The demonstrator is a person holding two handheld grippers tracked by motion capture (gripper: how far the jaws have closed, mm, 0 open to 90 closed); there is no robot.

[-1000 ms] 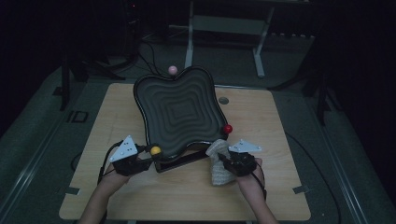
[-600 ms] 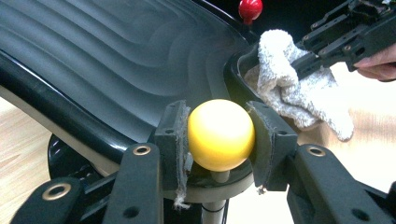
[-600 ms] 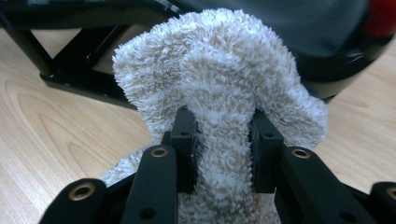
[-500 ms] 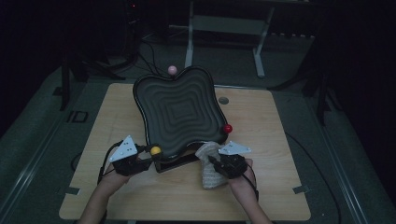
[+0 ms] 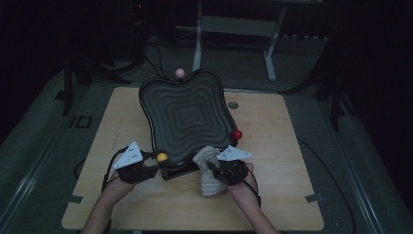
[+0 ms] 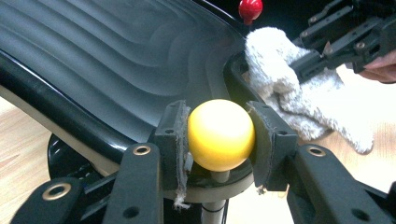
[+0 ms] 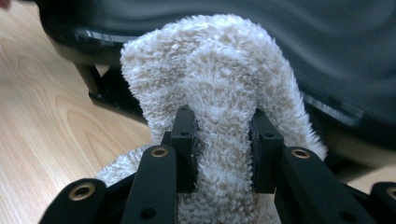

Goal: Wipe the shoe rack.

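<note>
A black wavy-ribbed dish point(image 5: 182, 114) stands tilted on a stand in the middle of the wooden table point(image 5: 272, 195). Balls on stalks ring its rim: a yellow ball point(image 5: 161, 157) at the near left, a red ball point(image 5: 237, 134) at the right, a pink ball point(image 5: 179, 72) at the far edge. My left gripper point(image 5: 155, 163) is shut on the yellow ball point(image 6: 220, 134), pads on both sides. My right gripper point(image 5: 210, 165) is shut on a fluffy white cloth point(image 5: 208, 170), whose folded top point(image 7: 212, 74) lies against the dish's near rim point(image 7: 187, 39).
A small round grey insert point(image 5: 233, 105) sits in the table behind the dish on the right. Beyond the table are a metal frame point(image 5: 234, 24) and cables on a dark floor. Bare wood lies at the left, right and near edges.
My right gripper has carried the cloth leftward along the near edge of the dish. The left gripper and the yellow ball have stayed put.
</note>
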